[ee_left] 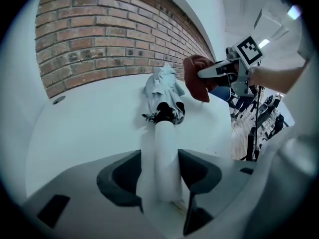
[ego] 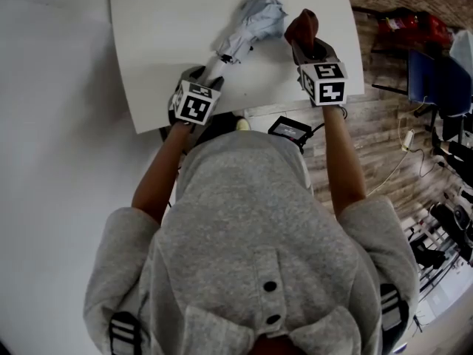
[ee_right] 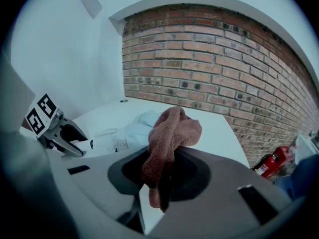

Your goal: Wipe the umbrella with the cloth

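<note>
Two hand-held grippers over a white rectangular table (ego: 162, 43), seen from the head view.
Left gripper (ego: 210, 69): jaws closed against both sides of the white cylindrical handle (ee_left: 159, 148) of the pale grey-blue folded fabric umbrella (ego: 255, 19). The umbrella lies on the tabletop, handle toward 7 o'clock and bunched canopy toward 1 o'clock. Right gripper (ego: 309, 44): jaws clamped on a reddish-brown terry cloth (ego: 302, 25), whose bunched end rises above the jaws at 3 o'clock of the canopy, just beside it; contact cannot be told. A red-brick wall (ee_right: 209, 59) stands beyond the table.
</note>
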The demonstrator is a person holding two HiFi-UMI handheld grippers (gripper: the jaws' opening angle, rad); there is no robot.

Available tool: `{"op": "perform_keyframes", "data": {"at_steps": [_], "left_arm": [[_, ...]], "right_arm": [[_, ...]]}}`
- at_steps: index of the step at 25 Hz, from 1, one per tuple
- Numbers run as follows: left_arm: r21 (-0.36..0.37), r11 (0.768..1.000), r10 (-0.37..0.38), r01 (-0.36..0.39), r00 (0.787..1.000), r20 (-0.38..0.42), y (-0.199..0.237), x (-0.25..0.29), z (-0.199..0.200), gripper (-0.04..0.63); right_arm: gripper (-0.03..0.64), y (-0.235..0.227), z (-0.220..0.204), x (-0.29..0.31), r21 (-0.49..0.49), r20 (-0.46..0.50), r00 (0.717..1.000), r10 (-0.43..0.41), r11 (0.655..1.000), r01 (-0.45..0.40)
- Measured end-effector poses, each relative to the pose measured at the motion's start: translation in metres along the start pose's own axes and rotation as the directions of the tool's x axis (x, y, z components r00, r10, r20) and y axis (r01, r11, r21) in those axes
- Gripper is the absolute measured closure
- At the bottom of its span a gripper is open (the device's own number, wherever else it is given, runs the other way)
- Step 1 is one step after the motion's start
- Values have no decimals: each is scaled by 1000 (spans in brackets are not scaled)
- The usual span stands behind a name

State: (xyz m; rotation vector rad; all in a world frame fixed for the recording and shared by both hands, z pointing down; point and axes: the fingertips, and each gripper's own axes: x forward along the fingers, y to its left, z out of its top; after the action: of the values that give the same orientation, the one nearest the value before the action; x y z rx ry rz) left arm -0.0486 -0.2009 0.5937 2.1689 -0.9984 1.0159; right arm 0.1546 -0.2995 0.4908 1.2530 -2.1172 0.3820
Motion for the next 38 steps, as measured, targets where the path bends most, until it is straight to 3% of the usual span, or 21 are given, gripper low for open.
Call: {"op": "perform_keyframes", "data": {"at_steps": [4,11,38], "left_arm": [[4,1000,5,-5,1000,1,2,3,-2,436],[25,1000,-7,7,1000,-7,2,2,-2,439],[15,998,-66,67,997,-33,5,0,-8,439]], "right_arm": [[522,-9,-16,17,24,-41,999,-16,1000,17],[522,-9,-27,43,71,-92,996,-2,997,9],[522,52,-27,61,23,-144,988,57,998,-54]]}}
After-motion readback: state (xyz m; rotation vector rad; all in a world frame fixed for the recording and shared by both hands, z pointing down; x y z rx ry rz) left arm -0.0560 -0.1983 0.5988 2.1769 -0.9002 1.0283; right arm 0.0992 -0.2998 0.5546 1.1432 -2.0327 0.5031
